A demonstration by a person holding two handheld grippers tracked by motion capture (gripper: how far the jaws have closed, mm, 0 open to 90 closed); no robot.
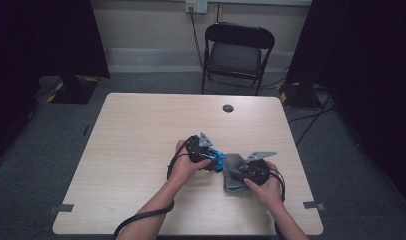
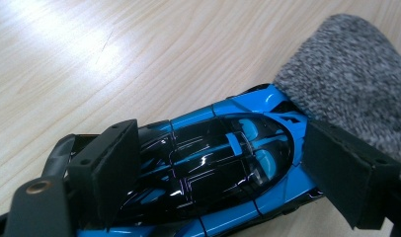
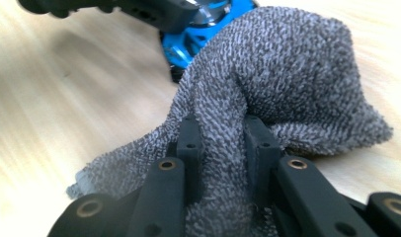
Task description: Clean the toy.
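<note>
A blue and black toy car (image 2: pixel 223 163) lies on the wooden table (image 1: pixel 136 150), and my left gripper (image 2: pixel 225 133) is shut on its sides, one pad (image 2: pixel 109 163) on each flank. A grey terry cloth (image 3: pixel 277 74) is bunched up against the car's end (image 3: pixel 188 44). My right gripper (image 3: pixel 222 126) is shut on a fold of this cloth. In the high view the left gripper (image 1: pixel 211 157), the car (image 1: pixel 217 161), the cloth (image 1: pixel 232 175) and the right gripper (image 1: pixel 245 172) sit close together right of the table's middle.
A black folding chair (image 1: pixel 238 50) stands beyond the table's far edge. A round cable hole (image 1: pixel 228 108) sits near that edge. Dark curtains hang at both sides, with cables on the floor at the right (image 1: pixel 311 120). Bare tabletop lies to the left and far side.
</note>
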